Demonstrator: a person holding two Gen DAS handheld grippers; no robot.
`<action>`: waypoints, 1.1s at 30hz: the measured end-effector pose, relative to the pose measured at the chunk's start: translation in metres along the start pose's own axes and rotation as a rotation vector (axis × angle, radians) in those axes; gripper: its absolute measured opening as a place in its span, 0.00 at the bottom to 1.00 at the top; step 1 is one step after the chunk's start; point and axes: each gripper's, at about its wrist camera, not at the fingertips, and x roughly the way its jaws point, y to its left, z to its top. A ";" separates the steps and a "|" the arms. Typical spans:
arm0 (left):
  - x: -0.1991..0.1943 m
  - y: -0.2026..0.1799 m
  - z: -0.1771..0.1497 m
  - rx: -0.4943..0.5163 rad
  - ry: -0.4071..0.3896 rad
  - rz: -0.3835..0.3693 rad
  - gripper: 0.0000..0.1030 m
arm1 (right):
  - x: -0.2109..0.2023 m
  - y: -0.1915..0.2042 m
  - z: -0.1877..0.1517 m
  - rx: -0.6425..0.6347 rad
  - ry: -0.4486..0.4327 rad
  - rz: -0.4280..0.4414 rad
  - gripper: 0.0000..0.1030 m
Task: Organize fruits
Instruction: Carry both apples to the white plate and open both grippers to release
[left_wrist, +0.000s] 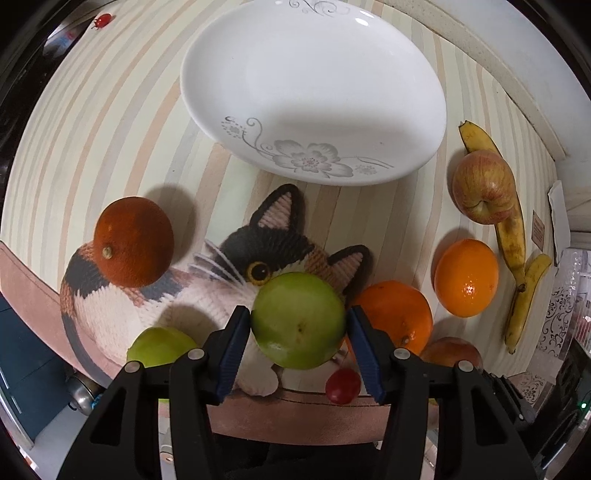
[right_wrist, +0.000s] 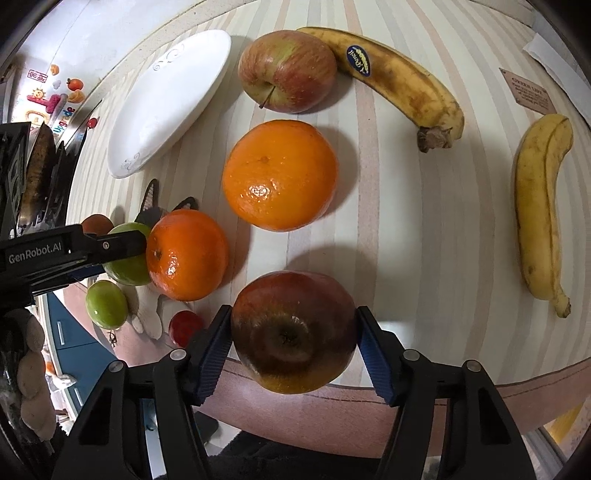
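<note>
Nearest my left camera, my left gripper (left_wrist: 298, 325) is clamped on a green apple (left_wrist: 298, 320), its blue pads pressed to both sides, over the cat picture (left_wrist: 236, 266) on the striped tablecloth (left_wrist: 110, 122). A second green apple (left_wrist: 162, 349) sits low on the left behind my near finger, and a small red fruit (left_wrist: 342, 385) lies just below the held one at the table's near edge. A dark orange (left_wrist: 133, 242) rests on the cat's back to the left. The white plate (left_wrist: 314, 85) lies farther away, bare.

My right gripper (right_wrist: 294, 334) holds a dark red apple (right_wrist: 293, 332) between its pads at the near edge of the table. Beyond it sits a large orange (right_wrist: 280, 175), with a smaller orange (right_wrist: 186, 254) to its left, next to my left gripper's green apple. A red-green apple (right_wrist: 287, 70) lies farther off, touching a spotted banana (right_wrist: 399, 81) with a blue sticker. A second banana (right_wrist: 539, 206) lies well apart on the right.
</note>
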 end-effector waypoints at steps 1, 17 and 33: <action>-0.002 -0.002 -0.006 0.001 -0.003 0.000 0.50 | -0.005 -0.006 0.000 -0.002 -0.002 0.005 0.66; -0.112 -0.012 0.038 0.003 -0.169 -0.138 0.50 | -0.104 0.047 0.090 -0.131 -0.135 0.127 0.66; -0.042 0.035 0.212 -0.074 -0.031 0.017 0.50 | 0.026 0.131 0.261 -0.398 -0.007 -0.054 0.66</action>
